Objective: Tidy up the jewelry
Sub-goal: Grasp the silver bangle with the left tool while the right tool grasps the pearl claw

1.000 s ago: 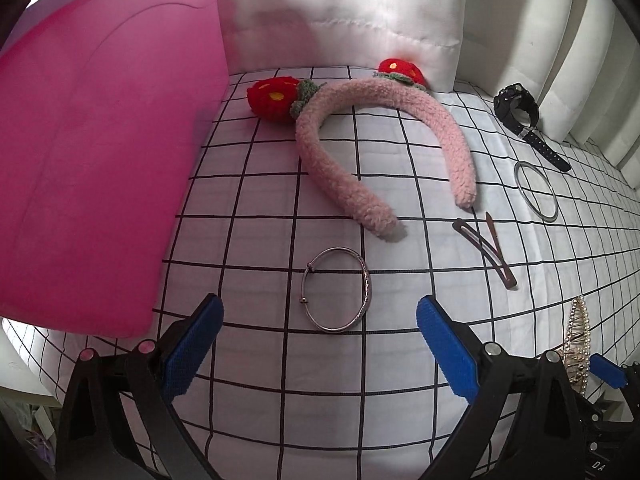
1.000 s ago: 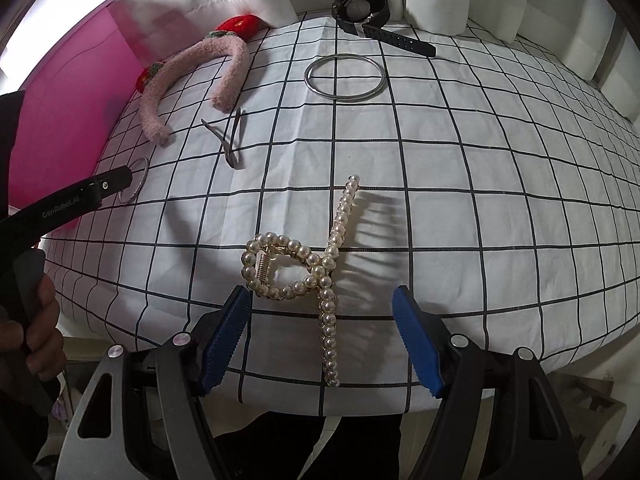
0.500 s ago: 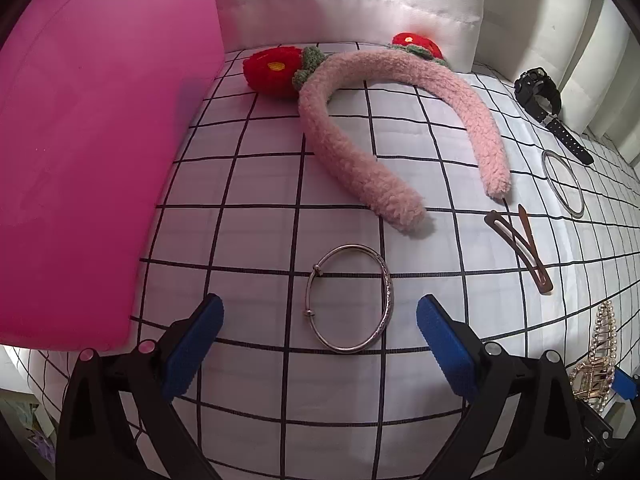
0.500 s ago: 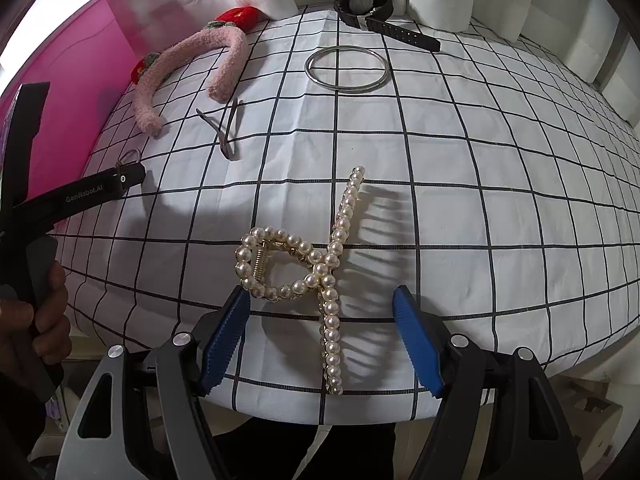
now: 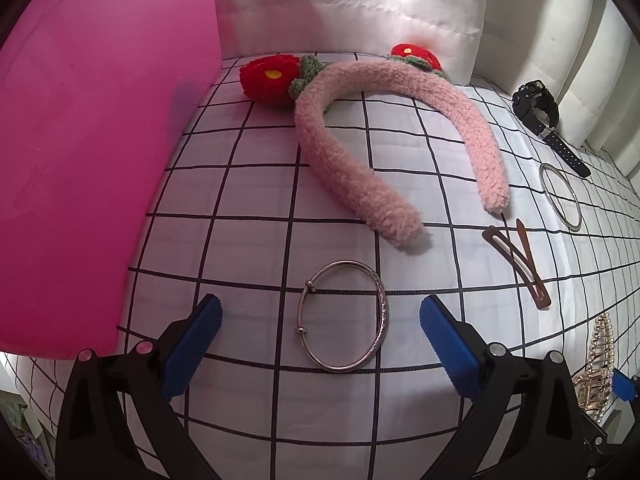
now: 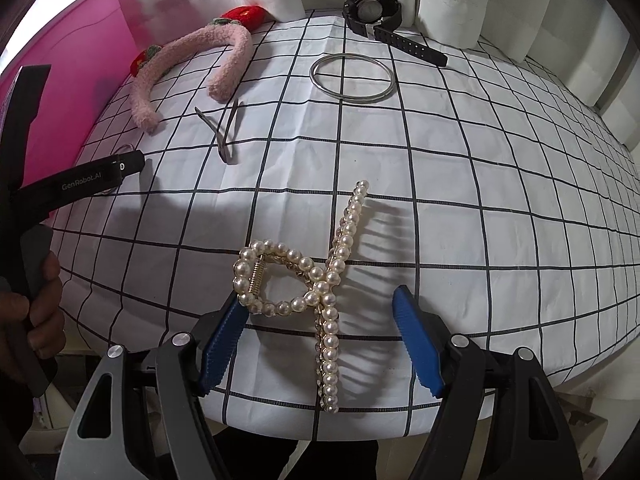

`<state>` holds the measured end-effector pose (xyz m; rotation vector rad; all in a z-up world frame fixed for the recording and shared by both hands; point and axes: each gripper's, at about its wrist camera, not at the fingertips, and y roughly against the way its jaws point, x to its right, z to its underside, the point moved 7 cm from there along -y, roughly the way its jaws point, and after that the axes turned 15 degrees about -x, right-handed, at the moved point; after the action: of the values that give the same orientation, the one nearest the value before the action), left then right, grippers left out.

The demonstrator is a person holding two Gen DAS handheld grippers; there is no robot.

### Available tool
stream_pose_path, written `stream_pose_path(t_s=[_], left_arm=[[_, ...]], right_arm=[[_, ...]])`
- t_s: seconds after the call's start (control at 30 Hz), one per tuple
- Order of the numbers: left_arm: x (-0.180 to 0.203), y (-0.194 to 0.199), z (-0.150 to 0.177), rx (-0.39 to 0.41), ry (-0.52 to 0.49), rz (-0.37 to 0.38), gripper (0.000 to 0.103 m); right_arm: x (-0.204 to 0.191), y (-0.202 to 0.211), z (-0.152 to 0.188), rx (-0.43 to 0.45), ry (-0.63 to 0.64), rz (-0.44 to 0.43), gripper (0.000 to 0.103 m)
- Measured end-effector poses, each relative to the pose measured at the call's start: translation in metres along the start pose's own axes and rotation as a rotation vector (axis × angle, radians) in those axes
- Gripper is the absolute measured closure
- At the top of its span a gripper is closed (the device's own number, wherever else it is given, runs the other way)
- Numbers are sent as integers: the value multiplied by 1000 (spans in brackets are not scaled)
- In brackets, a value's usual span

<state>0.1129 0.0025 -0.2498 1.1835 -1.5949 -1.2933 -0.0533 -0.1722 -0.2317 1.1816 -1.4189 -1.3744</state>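
A big pink box (image 5: 80, 152) stands at the left edge of the checked desk (image 6: 480, 200), with a fluffy pink headband (image 5: 360, 160) lying beside it. The left gripper (image 5: 320, 332) hangs spread wide around a silver bangle (image 5: 344, 316) (touching nothing). The right gripper (image 6: 320, 340) is spread around a pearl hair claw (image 6: 312, 280).

Checked cloth, padded wall
A white black-gridded cloth (image 6: 460, 168) meets white quilted padding (image 5: 360, 12); a pink panel (image 5: 88, 140) stands alongside.
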Motion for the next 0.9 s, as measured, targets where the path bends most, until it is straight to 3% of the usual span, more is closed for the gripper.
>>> stream_pose_path(t_s=[0.33, 0.47, 0.53, 0.6, 0.63, 0.67, 0.9], left_arm=[[3, 1, 8, 57, -2, 3, 8], [7, 7, 13, 67, -31, 13, 21], [9, 9, 13, 73, -38, 17, 27], [9, 12, 14, 81, -40, 20, 40], [9, 15, 15, 85, -43, 23, 55], [9, 16, 14, 86, -47, 25, 62], [7, 16, 14, 64, -52, 44, 62]], right_arm=[[-6, 0, -5, 26, 30, 18, 34], [-7, 3, -7, 38, 47, 18, 55], [-7, 3, -7, 40, 46, 11, 55], [-7, 3, -8, 40, 48, 8, 55], [-7, 3, -7, 40, 44, 3, 55], [-6, 4, -7, 41, 38, -5, 56], [-7, 5, -6, 44, 30, -28, 56]])
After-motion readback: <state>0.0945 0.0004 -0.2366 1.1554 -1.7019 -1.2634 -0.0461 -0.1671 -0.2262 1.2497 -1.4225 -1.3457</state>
